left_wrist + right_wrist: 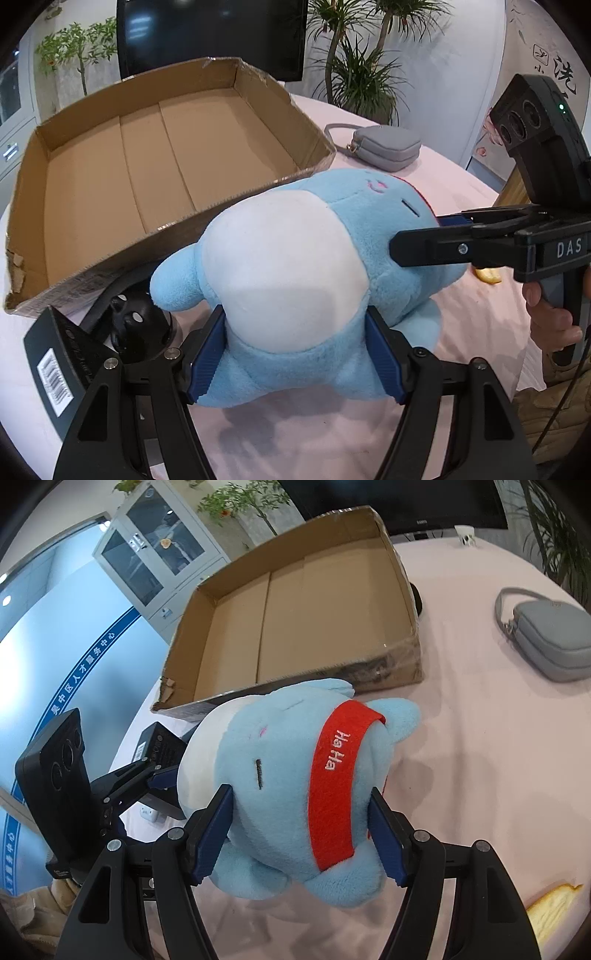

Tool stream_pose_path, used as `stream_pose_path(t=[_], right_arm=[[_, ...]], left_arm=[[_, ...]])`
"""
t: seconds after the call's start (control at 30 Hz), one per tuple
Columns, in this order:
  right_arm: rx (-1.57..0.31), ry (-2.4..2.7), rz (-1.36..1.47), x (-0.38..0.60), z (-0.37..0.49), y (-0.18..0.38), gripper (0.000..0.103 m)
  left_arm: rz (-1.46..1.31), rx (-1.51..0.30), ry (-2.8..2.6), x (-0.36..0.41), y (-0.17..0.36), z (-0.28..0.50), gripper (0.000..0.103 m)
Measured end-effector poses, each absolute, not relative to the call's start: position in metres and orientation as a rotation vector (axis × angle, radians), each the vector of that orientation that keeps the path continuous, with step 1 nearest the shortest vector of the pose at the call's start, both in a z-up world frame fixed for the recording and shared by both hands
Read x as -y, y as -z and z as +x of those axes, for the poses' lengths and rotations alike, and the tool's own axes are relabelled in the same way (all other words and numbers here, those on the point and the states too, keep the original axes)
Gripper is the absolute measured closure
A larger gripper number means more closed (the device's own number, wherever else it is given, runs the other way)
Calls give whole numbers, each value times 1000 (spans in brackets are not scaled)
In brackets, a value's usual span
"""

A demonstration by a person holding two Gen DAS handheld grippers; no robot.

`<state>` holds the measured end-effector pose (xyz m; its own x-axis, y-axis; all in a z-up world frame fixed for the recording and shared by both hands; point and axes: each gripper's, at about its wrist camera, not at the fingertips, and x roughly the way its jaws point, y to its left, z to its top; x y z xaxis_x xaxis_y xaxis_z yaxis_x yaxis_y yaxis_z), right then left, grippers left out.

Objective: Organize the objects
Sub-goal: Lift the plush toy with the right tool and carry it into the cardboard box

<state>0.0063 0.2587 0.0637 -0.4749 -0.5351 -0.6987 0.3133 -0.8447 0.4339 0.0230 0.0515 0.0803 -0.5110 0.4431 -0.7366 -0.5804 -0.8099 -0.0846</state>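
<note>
A light-blue plush toy (pixel 288 258) with a white belly and a red "Ha Ha" band (pixel 332 786) hangs just above the pink tablecloth, in front of an open cardboard box (pixel 110 177). My left gripper (pixel 295 354) is shut on its lower body, blue pads pressed into both sides. From the right, my right gripper (pixel 421 234) clamps the head end. In the right wrist view the right gripper (pixel 301 834) squeezes the plush toy (pixel 280 775) across the band, and the left gripper (pixel 162 775) holds it from the left. The box (pixel 314 609) has nothing in it.
A grey zip pouch (pixel 388 147) with a strap lies on the table right of the box, also seen as the pouch (pixel 554 642). A yellowish item (pixel 550 912) lies near the front right. A black stand (pixel 136 321) and a barcoded black block (pixel 55 369) sit left of the toy.
</note>
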Motion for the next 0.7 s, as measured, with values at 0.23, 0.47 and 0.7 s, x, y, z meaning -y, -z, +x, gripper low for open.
stream_pose_path(t=[0.23,0.47,0.7], right_arm=[[292,2335,1158,-255,14,-84,33],[215,2371,1024,-245,-3,-133,33],[158,2422,943,-232,-58,-172,33]], left_arm=[[-994,-220,-2354,-45,-103,24,34],[-859,-209,-2442,-36,-146,-2,34],[-817,-178,-2504,-37,-167,-57,34]])
